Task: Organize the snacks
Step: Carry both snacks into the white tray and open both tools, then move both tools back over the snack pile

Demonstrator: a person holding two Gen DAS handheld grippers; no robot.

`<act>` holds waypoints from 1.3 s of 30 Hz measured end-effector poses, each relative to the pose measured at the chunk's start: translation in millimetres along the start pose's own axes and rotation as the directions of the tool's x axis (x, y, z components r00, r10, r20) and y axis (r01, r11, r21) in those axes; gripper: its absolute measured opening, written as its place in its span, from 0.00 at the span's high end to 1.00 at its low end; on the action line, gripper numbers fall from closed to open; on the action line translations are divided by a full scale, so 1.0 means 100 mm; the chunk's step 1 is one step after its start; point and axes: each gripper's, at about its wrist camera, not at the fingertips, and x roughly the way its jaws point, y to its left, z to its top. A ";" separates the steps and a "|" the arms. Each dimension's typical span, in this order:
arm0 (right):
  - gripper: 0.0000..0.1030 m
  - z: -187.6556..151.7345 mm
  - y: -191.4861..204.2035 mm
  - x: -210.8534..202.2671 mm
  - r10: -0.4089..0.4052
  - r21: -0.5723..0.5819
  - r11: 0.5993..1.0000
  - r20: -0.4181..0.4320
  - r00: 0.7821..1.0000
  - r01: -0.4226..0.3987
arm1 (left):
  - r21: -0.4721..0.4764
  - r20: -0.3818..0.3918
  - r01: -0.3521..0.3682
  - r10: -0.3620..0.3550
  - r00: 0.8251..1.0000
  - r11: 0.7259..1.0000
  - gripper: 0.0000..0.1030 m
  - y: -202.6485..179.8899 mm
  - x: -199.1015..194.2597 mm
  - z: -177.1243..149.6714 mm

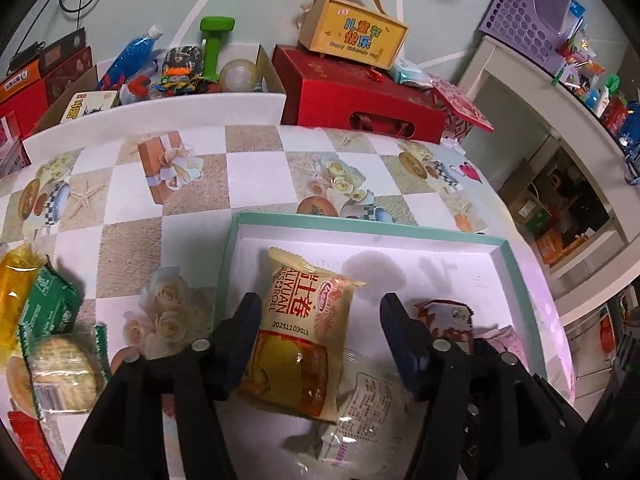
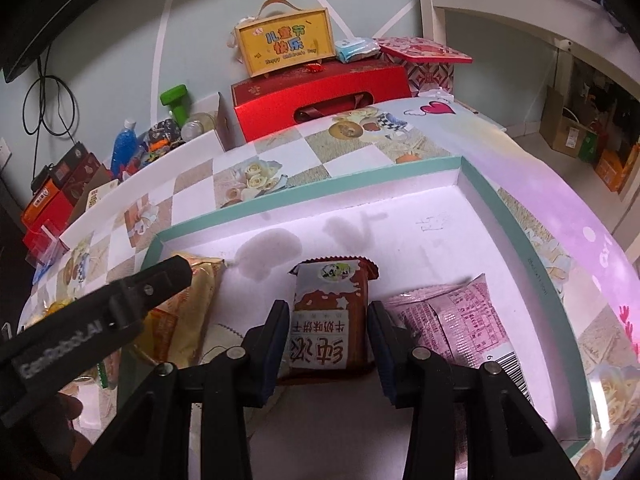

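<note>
Loose snack packets (image 1: 48,332) are seen on the counter (image 1: 256,176). Teal-rimmed box (image 1: 360,227): yellow roll packet (image 1: 304,336) straddled by the spread left claw (image 1: 318,314); brown biscuit packet (image 2: 330,320) flanked, seemingly ungripped, by the right claw (image 2: 328,310); pink packet (image 2: 448,316) alongside.

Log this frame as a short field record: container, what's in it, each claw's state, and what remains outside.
container: teal-rimmed tray, white inside
contents: cream-yellow roll packet, brown-and-white biscuit packet, pink packet, clear wrapper
left claw: open, jaws either side of the roll packet
right claw: jaws close around the biscuit packet; contact unclear
outside tray: green packet and others on the tablecloth
</note>
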 end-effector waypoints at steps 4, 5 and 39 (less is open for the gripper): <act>0.53 0.02 0.02 -0.04 -0.017 -0.014 1.000 0.007 1.000 0.017 | 0.004 0.019 -0.003 0.003 1.000 1.000 0.34 -0.01 -0.12 0.00; 0.52 0.02 0.02 -0.05 -0.016 -0.016 1.000 0.006 1.000 0.016 | 0.006 0.024 -0.009 0.009 1.000 1.000 0.34 -0.01 -0.15 0.00; 0.00 -0.03 0.58 -0.24 0.042 -0.171 0.985 0.055 0.998 -0.032 | -0.111 0.196 -0.371 0.387 0.901 0.922 0.01 0.88 -0.85 -0.50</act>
